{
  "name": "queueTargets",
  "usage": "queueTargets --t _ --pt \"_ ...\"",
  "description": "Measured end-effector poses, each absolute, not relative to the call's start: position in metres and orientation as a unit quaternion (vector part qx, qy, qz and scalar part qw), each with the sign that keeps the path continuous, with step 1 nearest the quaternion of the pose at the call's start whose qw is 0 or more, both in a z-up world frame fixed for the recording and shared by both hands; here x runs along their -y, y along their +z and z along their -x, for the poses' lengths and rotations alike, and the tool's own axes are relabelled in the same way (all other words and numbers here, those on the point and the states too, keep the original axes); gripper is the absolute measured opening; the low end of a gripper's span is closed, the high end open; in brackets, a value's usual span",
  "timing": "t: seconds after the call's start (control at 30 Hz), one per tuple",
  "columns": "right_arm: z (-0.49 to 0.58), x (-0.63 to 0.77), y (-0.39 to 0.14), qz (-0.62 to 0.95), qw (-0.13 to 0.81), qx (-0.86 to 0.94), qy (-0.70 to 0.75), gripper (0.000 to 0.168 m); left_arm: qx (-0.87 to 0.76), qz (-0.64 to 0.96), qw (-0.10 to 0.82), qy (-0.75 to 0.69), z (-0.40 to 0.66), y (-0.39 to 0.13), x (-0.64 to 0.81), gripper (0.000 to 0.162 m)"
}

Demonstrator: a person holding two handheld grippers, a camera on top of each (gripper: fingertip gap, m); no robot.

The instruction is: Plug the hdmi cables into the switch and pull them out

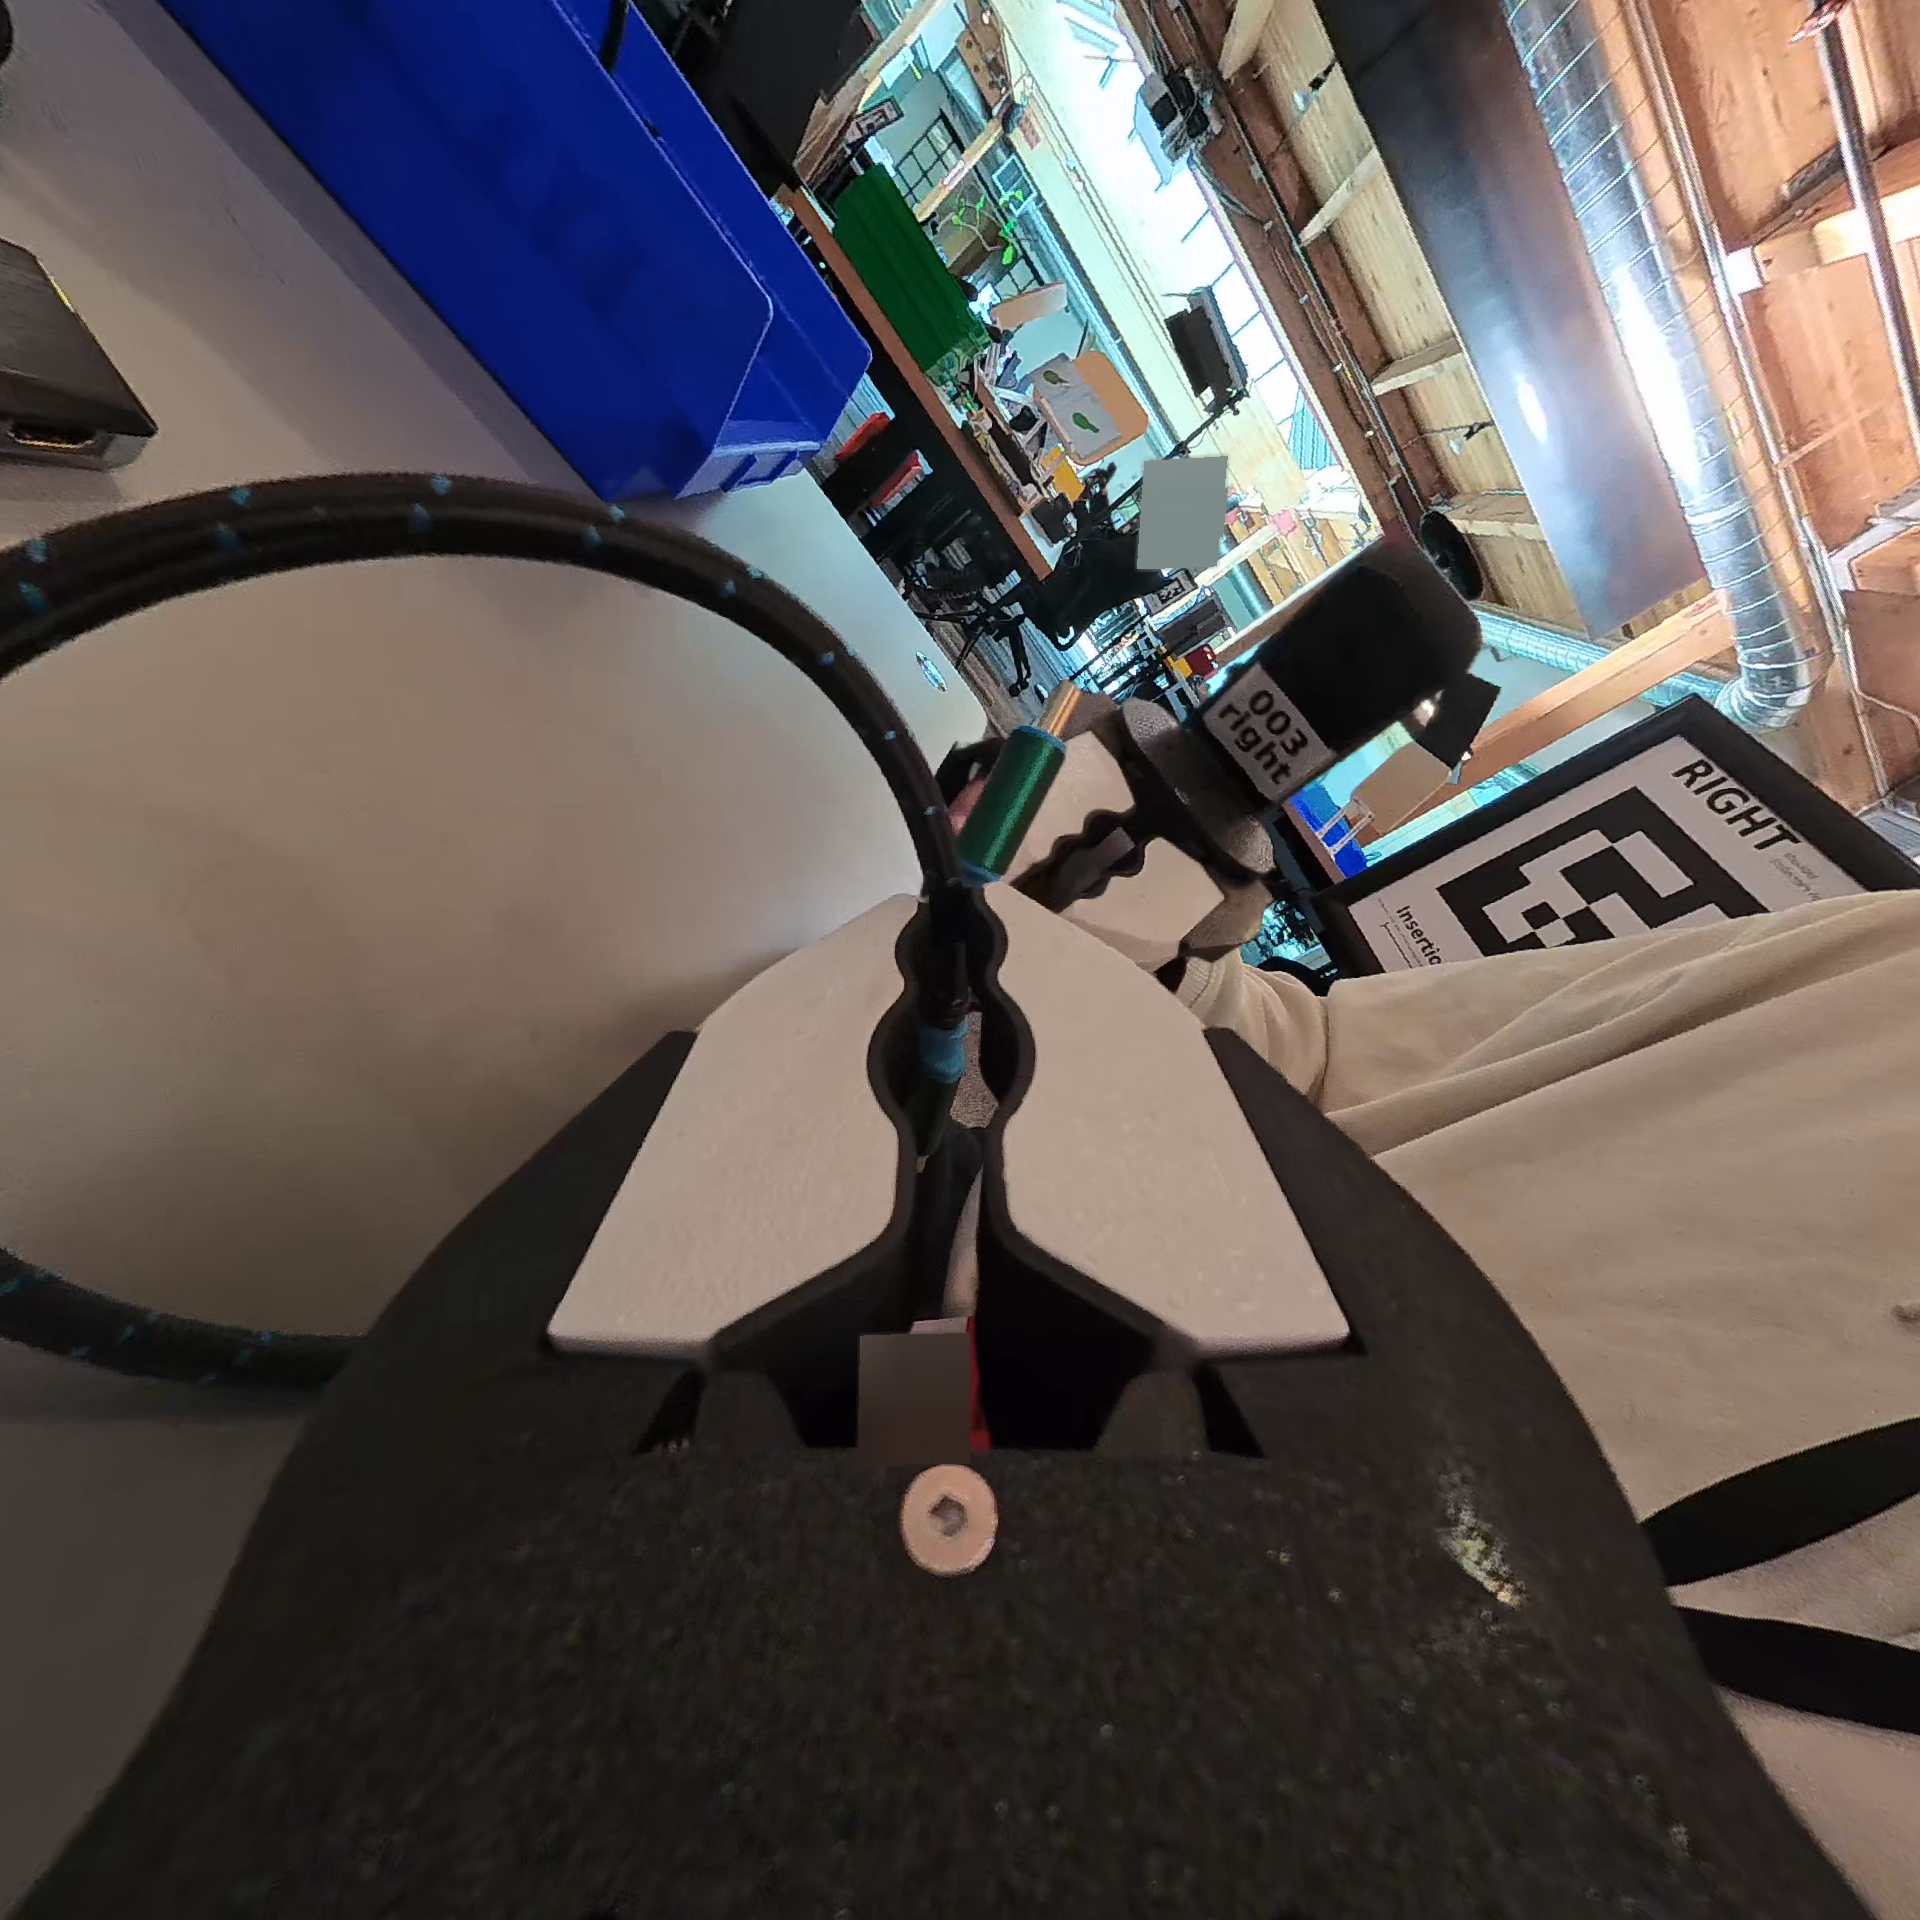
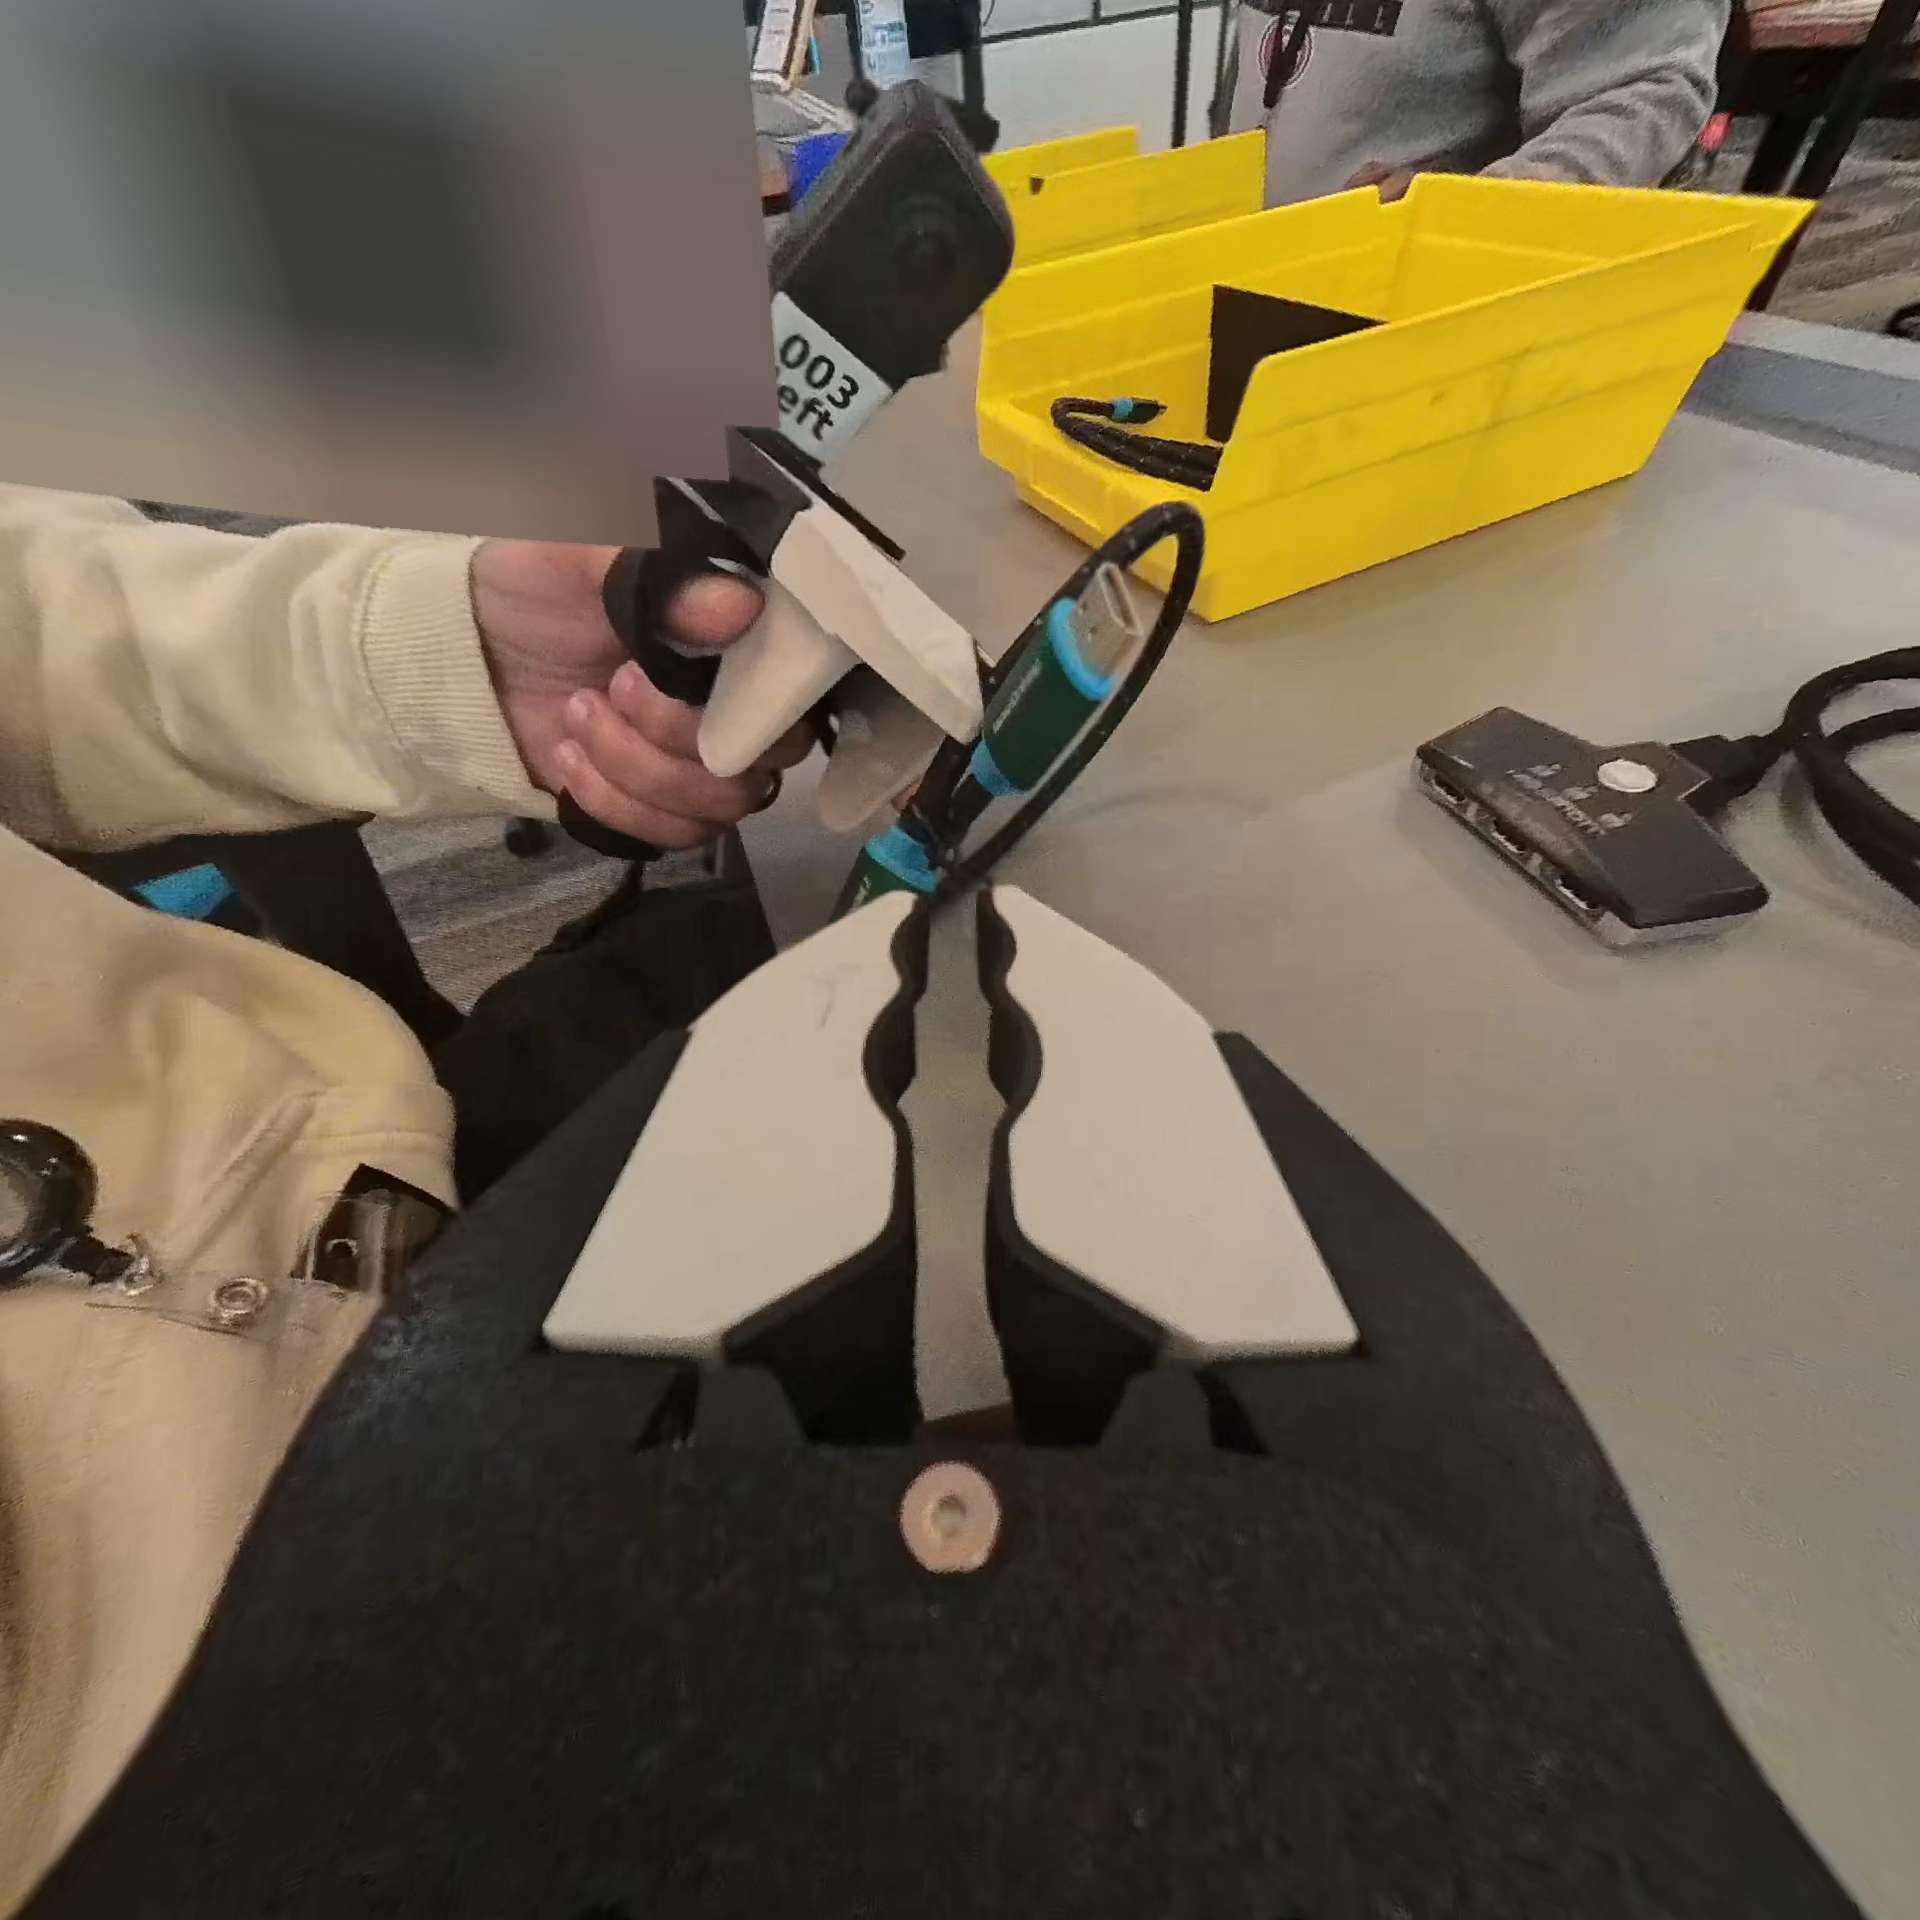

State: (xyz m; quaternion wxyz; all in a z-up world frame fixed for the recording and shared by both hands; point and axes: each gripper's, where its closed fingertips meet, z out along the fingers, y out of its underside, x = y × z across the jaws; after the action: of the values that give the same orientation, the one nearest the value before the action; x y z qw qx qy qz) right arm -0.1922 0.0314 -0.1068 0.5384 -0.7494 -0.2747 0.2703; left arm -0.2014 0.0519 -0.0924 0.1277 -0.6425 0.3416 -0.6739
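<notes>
The HDMI cable (image 2: 1169, 582), black braid flecked with blue, arcs in a loop above the grey tabletop (image 2: 1455, 1143). Both its green plugs with blue collars meet near the tool tips. One plug (image 2: 1049, 696) points up with its metal end bare, and in the left wrist view it lies against the right tool (image 1: 1049, 821), though whether that tool grips it cannot be told. In its own view the right tool's white fingers (image 2: 769, 1174) stand a narrow gap apart with only tabletop visible between them. The left tool (image 1: 948, 935) is clamped on the cable just behind the other plug (image 1: 935, 1081), which sits in the wavy channel between its fingers.

The black switch (image 2: 1590, 831) lies flat on the tabletop, well apart to the right, its row of ports facing the camera and its own black lead curling off. It bears small writing. Behind stands a yellow bin (image 2: 1403, 343) holding another braided cable (image 2: 1132, 442). White labels with writing mark both tools. A blue bin (image 1: 540, 208) and a framed marker card (image 1: 1621, 873) show in the left wrist view.
</notes>
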Motion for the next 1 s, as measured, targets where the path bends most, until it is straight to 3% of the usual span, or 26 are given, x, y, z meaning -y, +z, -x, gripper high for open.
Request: queueTargets --t 0.37,0.83,1.0 --pt "0.195 -0.032 -0.113 0.763 0.501 0.235 0.335 0.000 -0.355 0.640 0.126 -0.669 0.201 -0.093 -0.047 0.005" --pt "0.166 -0.041 -0.092 0.744 0.560 0.234 0.279 0.000 -0.381 0.644 0.125 -0.651 0.198 -0.099 -0.039 0.005" --pt "0.185 -0.025 -0.111 0.758 0.476 0.257 0.364 0.003 -0.380 0.641 0.121 -0.656 0.198 -0.098 -0.038 0.005"
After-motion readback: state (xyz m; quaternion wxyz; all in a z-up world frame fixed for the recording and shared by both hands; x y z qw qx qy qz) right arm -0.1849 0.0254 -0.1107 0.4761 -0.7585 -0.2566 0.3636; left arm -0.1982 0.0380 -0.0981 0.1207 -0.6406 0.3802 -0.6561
